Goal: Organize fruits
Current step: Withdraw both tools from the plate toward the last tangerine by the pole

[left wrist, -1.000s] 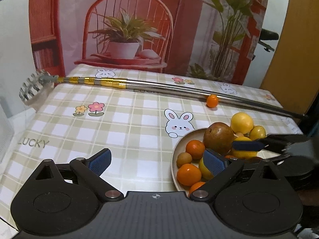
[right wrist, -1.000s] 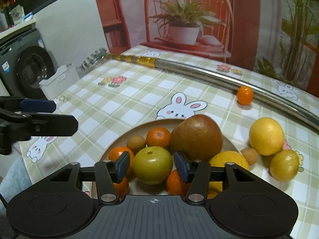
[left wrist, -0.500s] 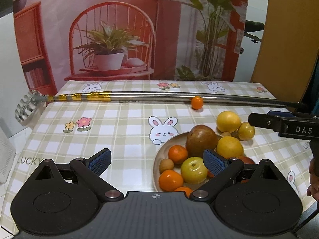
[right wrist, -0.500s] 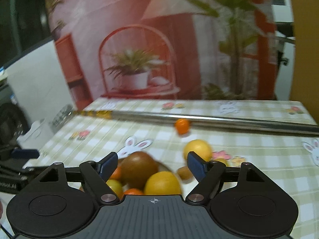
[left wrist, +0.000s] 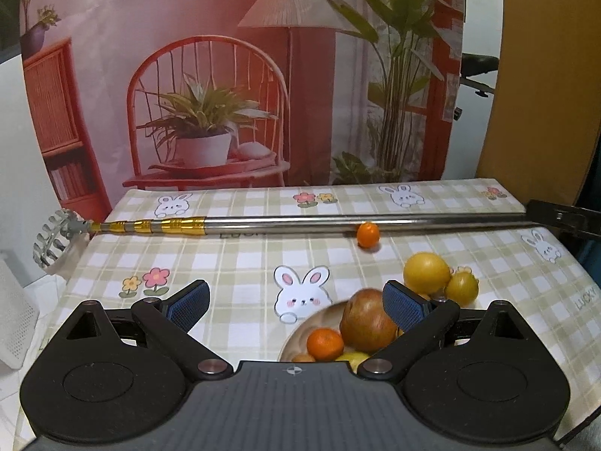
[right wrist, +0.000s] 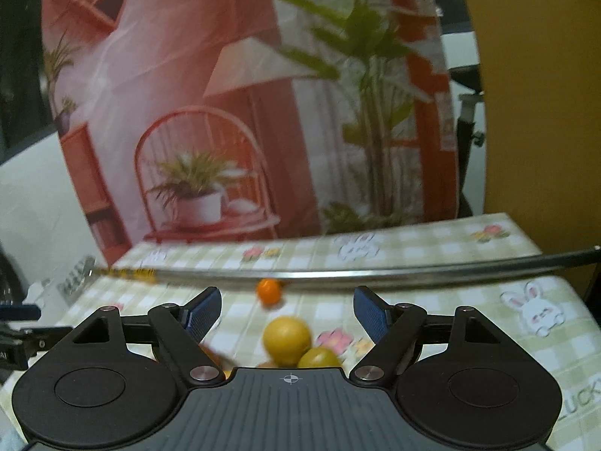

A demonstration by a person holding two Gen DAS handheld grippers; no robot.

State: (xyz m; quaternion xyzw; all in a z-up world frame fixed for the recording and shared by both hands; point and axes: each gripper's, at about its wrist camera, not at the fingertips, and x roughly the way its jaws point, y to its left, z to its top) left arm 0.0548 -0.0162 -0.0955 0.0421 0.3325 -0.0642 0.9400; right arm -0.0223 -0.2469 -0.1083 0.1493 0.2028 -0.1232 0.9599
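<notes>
A: We are holding the left gripper (left wrist: 296, 302) with its jaws standing wide apart and nothing between the pads. What are we seeing on the table (left wrist: 240, 263)?

B: We are looking at a plate (left wrist: 300, 332) just beyond that gripper, carrying a big brown fruit (left wrist: 364, 317) and a mandarin (left wrist: 325, 344). A yellow fruit (left wrist: 426, 272) and a smaller one (left wrist: 462, 289) are sitting touching each other on the cloth, just beside the plate.

A: And the right gripper (right wrist: 287, 310)?

B: We are keeping it parted too, gripping nothing; the two yellow fruits are showing between its fingers but lying on the cloth beyond them. A small orange (right wrist: 268, 291) is resting farther back, right against the metal rod (right wrist: 375, 272) that is lying across the table.
</notes>
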